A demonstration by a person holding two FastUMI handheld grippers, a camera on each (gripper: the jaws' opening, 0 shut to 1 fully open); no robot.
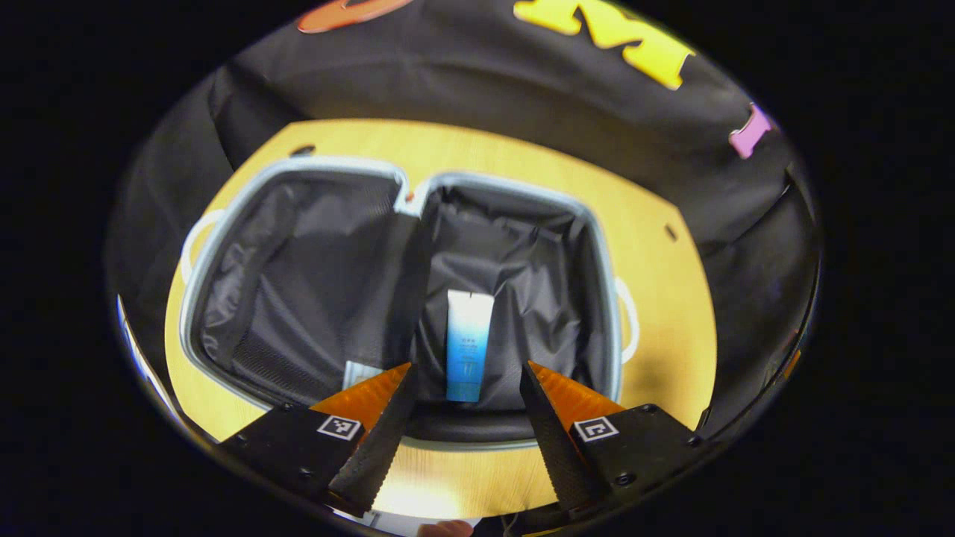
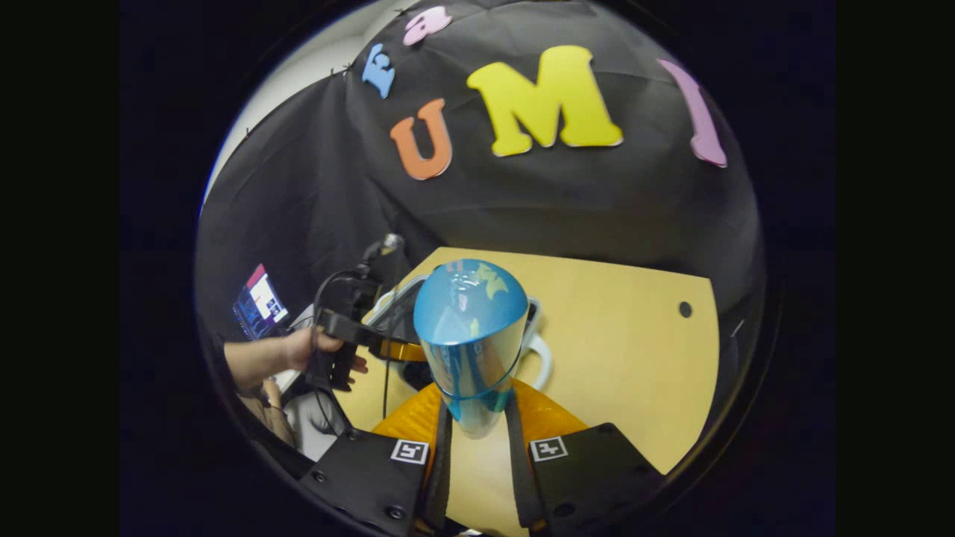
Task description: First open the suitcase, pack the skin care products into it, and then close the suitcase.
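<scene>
Suitcase (image 1: pixel 224 298) lies open flat on table, black lining. White-blue tube (image 1: pixel 468 344) lies inside right half, at 6 o'clock. Shiny blue bottle (image 2: pixel 468 335) is clamped upright.

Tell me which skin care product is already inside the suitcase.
The white-and-blue tube, lying flat on the dark lining of the open suitcase. The shiny blue bottle is not packed yet: the right gripper holds it above the table.

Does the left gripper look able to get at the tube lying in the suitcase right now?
Probably yes. The left gripper is open, hovering above the open suitcase, and the tube lies flat on the lining between its fingers' line, with nothing over it.
</scene>
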